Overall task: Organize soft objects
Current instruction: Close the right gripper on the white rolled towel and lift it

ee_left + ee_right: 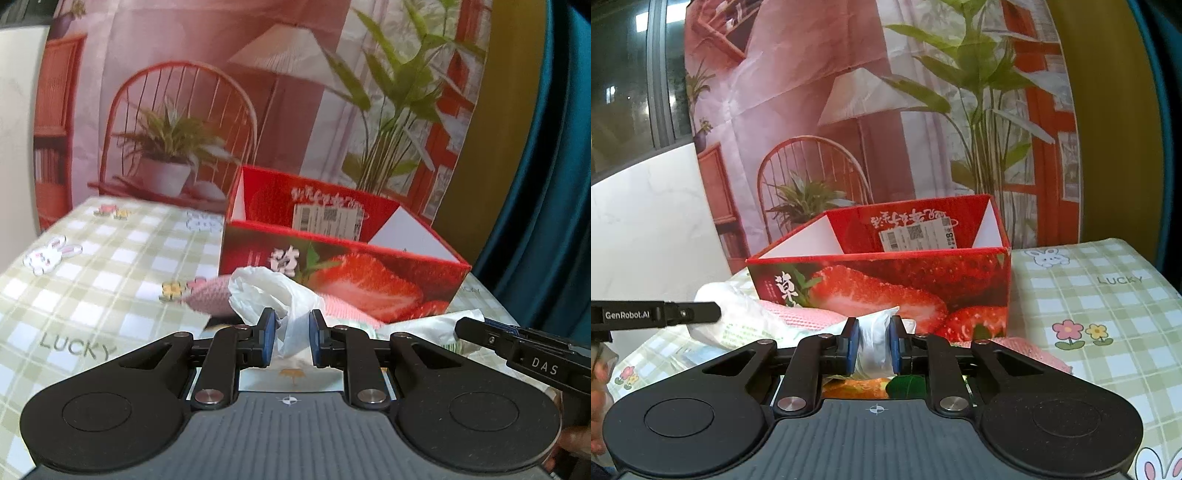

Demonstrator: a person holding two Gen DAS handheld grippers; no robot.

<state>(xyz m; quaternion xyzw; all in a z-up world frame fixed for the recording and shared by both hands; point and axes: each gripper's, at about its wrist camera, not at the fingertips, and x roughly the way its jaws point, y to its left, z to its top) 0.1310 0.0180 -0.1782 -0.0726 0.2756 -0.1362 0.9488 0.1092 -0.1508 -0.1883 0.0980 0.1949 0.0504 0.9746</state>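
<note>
You have both tongs clenched on the same crumpled white plastic bag (266, 291): your left gripper (291, 338) pinches a thin twist of film at one end, your right gripper (872, 345) squeezes a fatter bunched wad (873, 343) at the other. The bag lies on the green-checked tablecloth (92, 266), just in front of the open red strawberry-print cardboard box (369, 266), draped over a pink knitted cloth (212, 297). Treat the bag as nearly weightless, limp and slick; it will likely sag between your two holds and can slide out of smooth pads. The bunched, many-layered folds look like the safest places to take hold, rather than a single sheet. Mind that the knit underneath may snag and drag along with it
</note>
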